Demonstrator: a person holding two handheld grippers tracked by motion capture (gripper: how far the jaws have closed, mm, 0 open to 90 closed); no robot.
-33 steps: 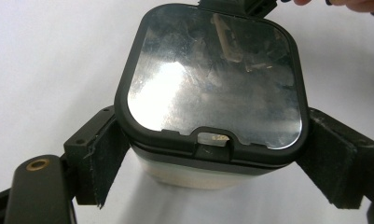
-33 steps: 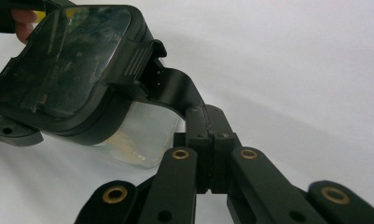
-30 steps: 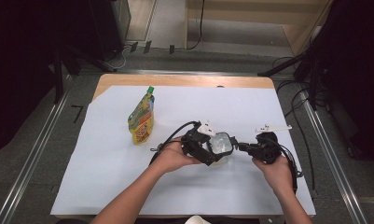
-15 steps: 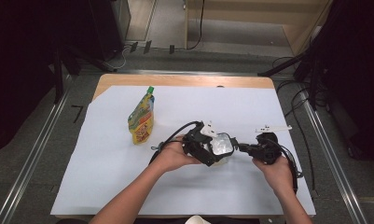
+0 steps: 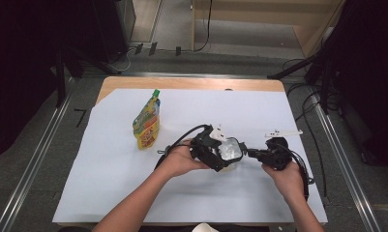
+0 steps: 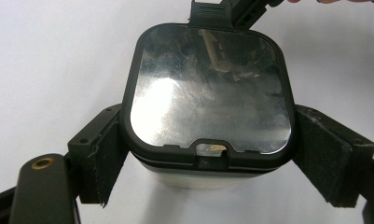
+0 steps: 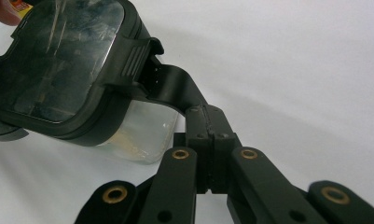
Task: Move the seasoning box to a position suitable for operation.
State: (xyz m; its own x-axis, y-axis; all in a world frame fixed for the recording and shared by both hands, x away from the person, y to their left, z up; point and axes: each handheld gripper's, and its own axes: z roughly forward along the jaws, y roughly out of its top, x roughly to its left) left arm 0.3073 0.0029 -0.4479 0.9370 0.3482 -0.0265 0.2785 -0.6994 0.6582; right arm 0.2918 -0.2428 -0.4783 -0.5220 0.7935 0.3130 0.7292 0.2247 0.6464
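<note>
A clear square container with a black-rimmed lid stands on the white sheet at centre right. My left gripper is shut on it, and its pads press the two opposite sides just under the lid rim. From the right, my right gripper reaches the container with its jaws closed together on the lid's black latch flap, which sticks out from the rim. Pale contents show through the clear wall.
A yellow drink pouch with a green cap lies at the back left of the white sheet. Both forearms come in from the front edge. Cables trail from each gripper, and dark equipment stands beyond the wooden table edge.
</note>
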